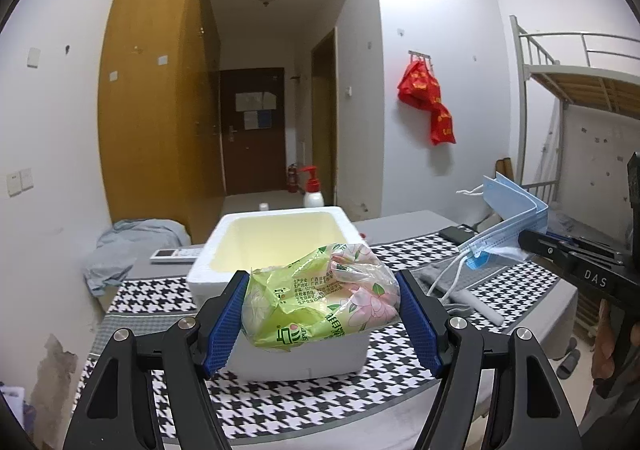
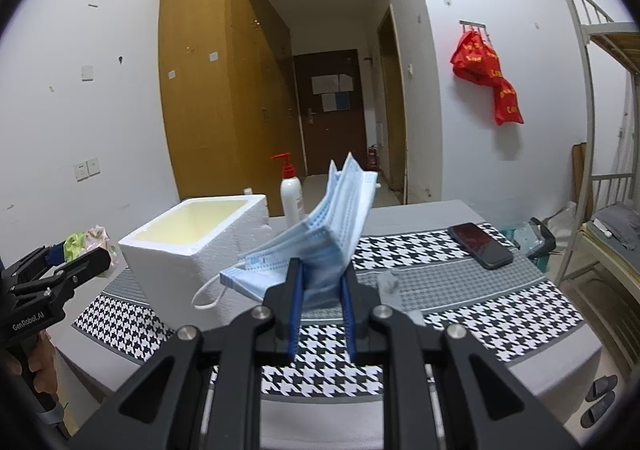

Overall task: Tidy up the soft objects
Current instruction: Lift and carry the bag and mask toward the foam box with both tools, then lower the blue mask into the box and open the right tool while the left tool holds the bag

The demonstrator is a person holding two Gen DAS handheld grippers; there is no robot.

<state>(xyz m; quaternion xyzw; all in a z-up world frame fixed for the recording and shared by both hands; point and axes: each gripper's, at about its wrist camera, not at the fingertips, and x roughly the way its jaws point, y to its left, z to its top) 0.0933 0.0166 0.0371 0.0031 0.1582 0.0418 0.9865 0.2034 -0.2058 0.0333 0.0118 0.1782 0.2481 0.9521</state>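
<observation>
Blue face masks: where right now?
The blue face masks are clamped in the right gripper, lifted above the houndstooth cloth, right of the foam box.

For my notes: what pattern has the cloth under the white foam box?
Black-and-white houndstooth with grey bands on the cloth, clearest in the right wrist view.

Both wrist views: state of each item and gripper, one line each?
Left gripper: shut on the green floral plastic tissue pack, held aloft at the box's near rim.
Right gripper: shut on the stack of blue surgical masks, lifted off the cloth.
White foam box: open, no lid, visible interior empty.
Black smartphone: flat, screen dark.
White pump bottle with red top: upright.
Grey sock: lying on the houndstooth cloth.
</observation>
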